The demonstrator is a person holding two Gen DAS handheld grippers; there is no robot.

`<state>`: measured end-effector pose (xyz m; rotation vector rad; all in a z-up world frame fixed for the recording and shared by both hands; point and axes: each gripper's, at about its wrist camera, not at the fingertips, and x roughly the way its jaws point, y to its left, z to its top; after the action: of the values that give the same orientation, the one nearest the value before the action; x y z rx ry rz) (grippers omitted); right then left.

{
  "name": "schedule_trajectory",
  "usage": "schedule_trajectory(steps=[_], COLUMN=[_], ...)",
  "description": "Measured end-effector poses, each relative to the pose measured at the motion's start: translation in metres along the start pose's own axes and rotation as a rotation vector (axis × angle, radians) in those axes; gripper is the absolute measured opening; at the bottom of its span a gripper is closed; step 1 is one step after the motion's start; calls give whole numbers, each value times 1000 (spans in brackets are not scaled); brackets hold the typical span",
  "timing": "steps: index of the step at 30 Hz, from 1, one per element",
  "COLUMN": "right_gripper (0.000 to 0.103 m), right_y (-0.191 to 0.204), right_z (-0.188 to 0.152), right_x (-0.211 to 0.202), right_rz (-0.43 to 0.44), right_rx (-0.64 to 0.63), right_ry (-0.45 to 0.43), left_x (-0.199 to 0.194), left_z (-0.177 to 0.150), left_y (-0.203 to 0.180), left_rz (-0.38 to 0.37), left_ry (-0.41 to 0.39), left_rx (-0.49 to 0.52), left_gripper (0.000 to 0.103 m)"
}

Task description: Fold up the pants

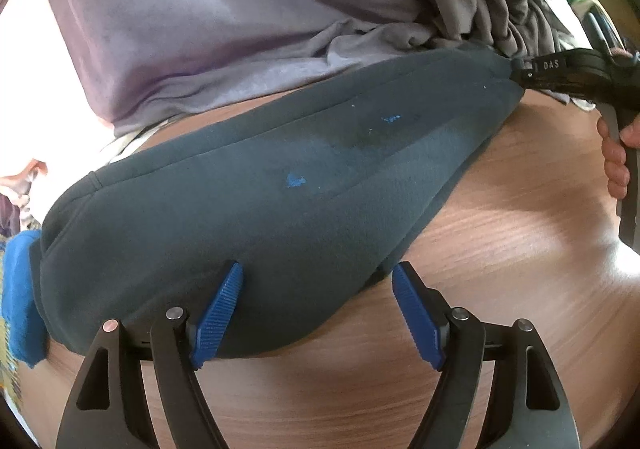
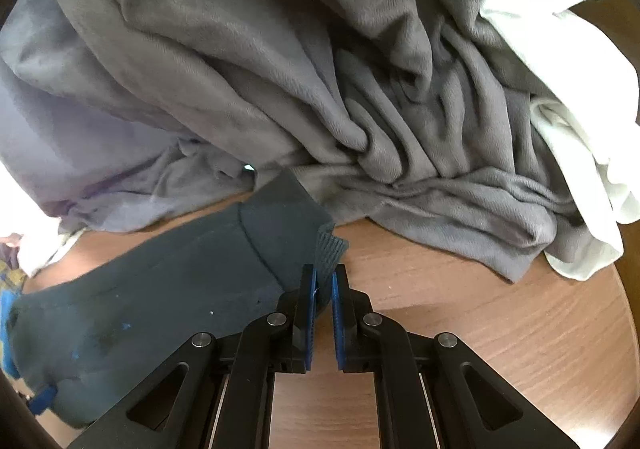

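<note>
Dark teal sweatpants (image 1: 260,209) with blue paint spots lie stretched across the wooden table (image 1: 500,249). My left gripper (image 1: 318,273) is open, its blue fingers straddling the near edge of the pants. My right gripper (image 2: 324,279) is shut on the ribbed cuff end of the pants (image 2: 328,245). It also shows in the left wrist view (image 1: 520,71) at the far right end of the pants, held by a hand. The pants also show in the right wrist view (image 2: 160,289), running to the left.
A pile of grey clothes (image 2: 360,89) lies behind the pants, with a lavender garment (image 1: 200,29) and a white cloth (image 2: 560,109) beside it. A blue cloth (image 1: 20,289) lies at the left end of the pants. Bare wood (image 2: 500,329) lies to the right.
</note>
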<state>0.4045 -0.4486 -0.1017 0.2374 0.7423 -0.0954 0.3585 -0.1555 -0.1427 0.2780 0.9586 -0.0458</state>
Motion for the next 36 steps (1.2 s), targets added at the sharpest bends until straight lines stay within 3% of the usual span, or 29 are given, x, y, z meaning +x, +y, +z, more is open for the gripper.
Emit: schedule_trajectory(steps=[5, 6, 9, 10, 18, 23, 26, 36], right_gripper=[9, 15, 49, 52, 52, 52, 52, 52], right_y=[1, 2, 0, 0, -5, -8, -12, -17], right_z=[-3, -2, -2, -2, -11, -18, -19, -29], right_x=[5, 4, -11, -18, -69, -82, -79, -52], right_rz=[-9, -6, -34, -33, -16, 4, 25, 23], right_rx=[19, 19, 23, 29, 128, 178, 214, 344], right_ry=[5, 0, -34, -56, -141, -174, -177, -175], left_x=[0, -3, -23, -31, -72, -61, -37, 52], left_z=[1, 2, 8, 10, 55, 99, 128, 188], left_y=[-1, 1, 5, 5, 11, 12, 4, -37], left_rz=[-12, -15, -40, -43, -112, -253, -351, -648], left_ry=[9, 1, -49, -76, -327, -405, -402, -233], left_rx=[5, 0, -6, 4, 230, 308, 346, 373], left_gripper=[79, 79, 79, 79, 79, 79, 79, 63])
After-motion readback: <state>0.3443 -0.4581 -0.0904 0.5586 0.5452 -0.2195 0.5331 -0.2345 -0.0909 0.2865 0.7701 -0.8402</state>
